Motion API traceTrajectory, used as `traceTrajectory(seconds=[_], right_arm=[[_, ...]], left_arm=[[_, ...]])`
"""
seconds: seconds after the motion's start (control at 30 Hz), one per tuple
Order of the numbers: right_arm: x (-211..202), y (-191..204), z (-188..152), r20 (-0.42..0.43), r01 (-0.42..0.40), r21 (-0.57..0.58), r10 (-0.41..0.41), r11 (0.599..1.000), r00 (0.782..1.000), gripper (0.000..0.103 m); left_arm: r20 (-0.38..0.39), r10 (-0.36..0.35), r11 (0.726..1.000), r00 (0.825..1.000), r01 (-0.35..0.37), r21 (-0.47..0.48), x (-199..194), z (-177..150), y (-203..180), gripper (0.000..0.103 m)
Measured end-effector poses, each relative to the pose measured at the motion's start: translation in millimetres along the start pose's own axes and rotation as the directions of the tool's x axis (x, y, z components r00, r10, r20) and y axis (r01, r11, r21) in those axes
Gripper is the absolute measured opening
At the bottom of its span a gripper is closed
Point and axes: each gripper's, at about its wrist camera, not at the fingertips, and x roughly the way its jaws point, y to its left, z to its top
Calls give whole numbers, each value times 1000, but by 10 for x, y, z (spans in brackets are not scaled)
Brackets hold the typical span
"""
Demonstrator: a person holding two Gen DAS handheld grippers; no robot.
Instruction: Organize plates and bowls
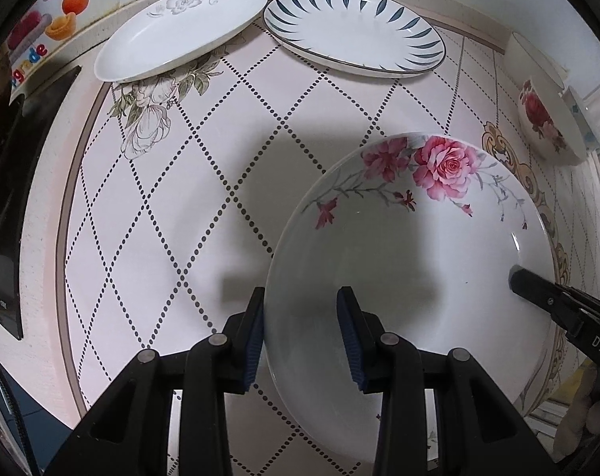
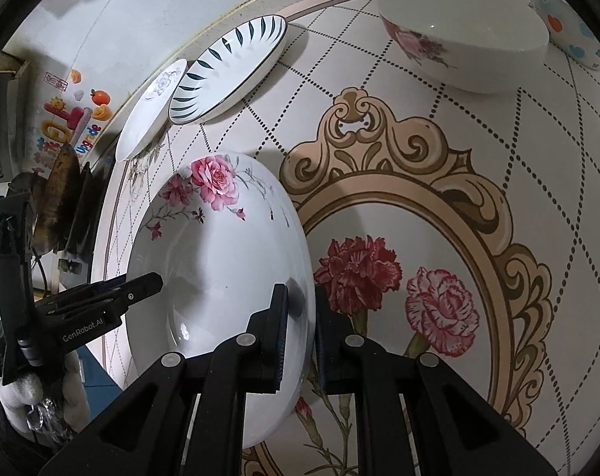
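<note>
left wrist view: the left claw (image 1: 300,333) straddles the near-left rim of the rose plate (image 1: 411,261), one blue-padded finger outside the rim and one over the inside; the jaws stand wide, and whether the pads press the rim cannot be told; the right claw (image 1: 516,277) enters from the right edge, its tip lying on the plate's far right rim; the rose plate rests low on the counter (image 1: 181,198), a patterned surface with dotted diamond lines, toward its near right; at the back of the counter lie two oval dishes side by side: a white oval dish (image 1: 181,31) with a grey flower on the left, and a leaf-striped oval dish (image 1: 355,27) on the right, their ends near each other; at far right a rose bowl (image 1: 546,123) sits near the counter edge.

right wrist view: the right claw (image 2: 302,325) is clenched on the right rim of the rose plate (image 2: 220,277), one finger inside, one outside, with only the rim's thickness between them; the left claw (image 2: 153,279) reaches in from the left onto the opposite rim; the counter (image 2: 419,182) shows an ornate frame with carnations beside the plate; the white oval dish (image 2: 149,115) and leaf-striped oval dish (image 2: 228,67) appear at upper left, overlapping in this view; the rose bowl (image 2: 466,47) stands at upper right, with a dotted cup (image 2: 570,27) just beside it.
</note>
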Motion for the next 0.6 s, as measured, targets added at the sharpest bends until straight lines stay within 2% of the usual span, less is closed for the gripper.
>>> traceTrajectory(seconds=[0.07,0.17,0.27,0.33,0.37,0.43,0.5,0.6], right_arm=[[38,-6,18,-29,4,13,-4,1000,1000,17],[27,16,88,-71,13,21,-12,1000,997,19],[-201,59,173,-43,35,30,-34,999,998,29],[-395,155,272,6,28,33,-29,999,1000,43],[-483,230,351,28,12,34,-13,999,1000,48],[-564,417,557,50,-46,38,44,998,998,69],[-520,610,791,47,-111,45,109,993,993,75],[-318,970,1271,34,-191,35,190,981,981,75]], left_arm=[[-11,-5,1000,1000,5,-1,-4,12,-15,33],[-17,-23,998,1000,22,-55,-121,41,83,33],[11,-53,990,999,54,-132,-391,115,263,34],[48,-62,980,997,70,-187,-603,245,398,44],[63,-69,975,996,80,-206,-663,309,439,47],[110,-93,957,990,120,-265,-816,522,635,57],[135,-99,944,986,136,-301,-835,733,787,61],[153,-54,925,987,107,-365,-795,1096,1199,61]])
